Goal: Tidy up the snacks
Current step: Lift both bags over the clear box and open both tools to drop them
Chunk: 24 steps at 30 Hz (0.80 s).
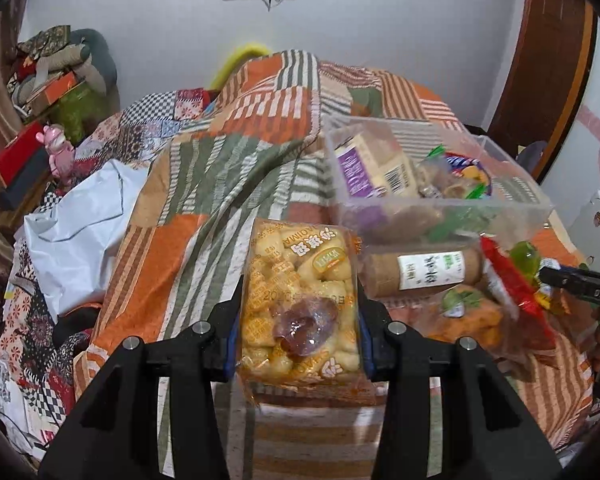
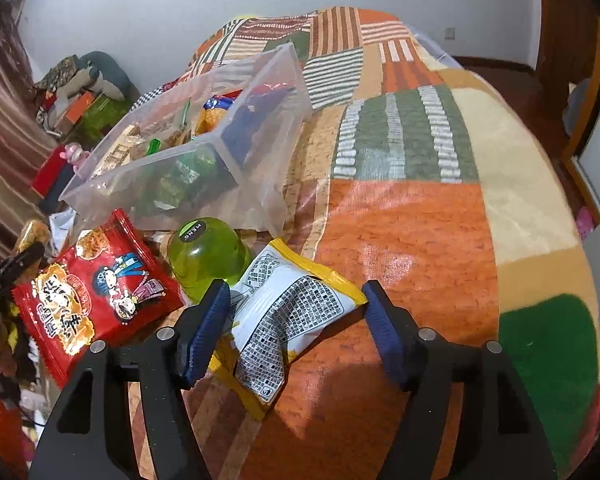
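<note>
Clamped in the left tool (image 1: pixel 298 312), puffs pack (image 1: pixel 299 304) should ride level into bin (image 1: pixel 540 208); right tool (image 2: pixel 296 320) gapes, seemingly off yellow packet (image 2: pixel 284 320).

Home bedroom: patchwork quilt (image 1: pixel 228 152) on bed, curtain (image 2: pixel 0 128), wooden door (image 1: pixel 548 60).

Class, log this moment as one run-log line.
left gripper: shut on puff-snack pack | right gripper: open around yellow-white packet | clear bin: part filled
</note>
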Each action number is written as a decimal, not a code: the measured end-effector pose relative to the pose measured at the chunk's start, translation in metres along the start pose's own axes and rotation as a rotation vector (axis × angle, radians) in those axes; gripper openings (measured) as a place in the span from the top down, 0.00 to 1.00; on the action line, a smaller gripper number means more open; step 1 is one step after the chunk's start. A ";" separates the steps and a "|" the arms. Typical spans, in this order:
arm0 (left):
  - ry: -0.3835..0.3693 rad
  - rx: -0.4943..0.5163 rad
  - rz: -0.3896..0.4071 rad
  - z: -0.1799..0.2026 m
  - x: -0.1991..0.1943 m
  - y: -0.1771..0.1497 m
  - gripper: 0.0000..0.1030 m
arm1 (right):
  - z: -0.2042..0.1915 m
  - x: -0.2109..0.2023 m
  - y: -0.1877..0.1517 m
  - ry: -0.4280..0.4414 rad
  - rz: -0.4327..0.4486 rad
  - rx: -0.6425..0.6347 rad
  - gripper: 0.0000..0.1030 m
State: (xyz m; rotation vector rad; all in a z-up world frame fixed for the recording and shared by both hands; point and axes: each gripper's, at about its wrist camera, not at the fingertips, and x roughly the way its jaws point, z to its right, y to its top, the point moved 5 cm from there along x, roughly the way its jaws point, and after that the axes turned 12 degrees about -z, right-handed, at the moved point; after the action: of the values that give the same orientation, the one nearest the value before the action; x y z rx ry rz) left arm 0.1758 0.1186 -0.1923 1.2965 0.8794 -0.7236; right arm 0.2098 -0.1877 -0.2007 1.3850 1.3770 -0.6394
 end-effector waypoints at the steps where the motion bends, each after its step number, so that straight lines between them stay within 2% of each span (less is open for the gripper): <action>1: -0.006 0.003 0.006 0.003 -0.001 0.002 0.57 | 0.000 0.000 -0.001 0.004 -0.002 -0.003 0.38; 4: -0.017 0.014 0.021 0.011 -0.007 0.005 0.57 | -0.001 -0.003 -0.005 0.008 0.006 -0.013 0.43; 5: -0.021 0.017 0.027 0.015 -0.010 0.006 0.57 | -0.001 -0.004 -0.006 0.010 0.013 -0.014 0.48; 6: -0.028 0.020 0.032 0.019 -0.012 0.008 0.57 | -0.001 -0.006 -0.008 0.039 0.014 -0.015 0.68; 7: -0.035 0.023 0.036 0.022 -0.013 0.009 0.57 | -0.002 -0.008 -0.008 0.059 0.011 -0.008 0.70; 9: -0.041 0.032 0.046 0.028 -0.017 0.013 0.57 | 0.000 -0.012 -0.011 0.057 0.035 -0.005 0.73; 17: -0.065 0.067 0.089 0.051 -0.032 0.027 0.57 | 0.004 -0.040 -0.010 0.023 0.103 -0.024 0.75; 24: -0.084 0.085 0.119 0.066 -0.038 0.046 0.57 | -0.006 -0.077 0.021 0.017 0.220 -0.063 0.75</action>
State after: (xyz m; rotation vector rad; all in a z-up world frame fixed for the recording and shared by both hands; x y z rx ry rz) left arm 0.2052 0.0590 -0.1331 1.3720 0.7038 -0.7225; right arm 0.2122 -0.2083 -0.1230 1.4691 1.2258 -0.4362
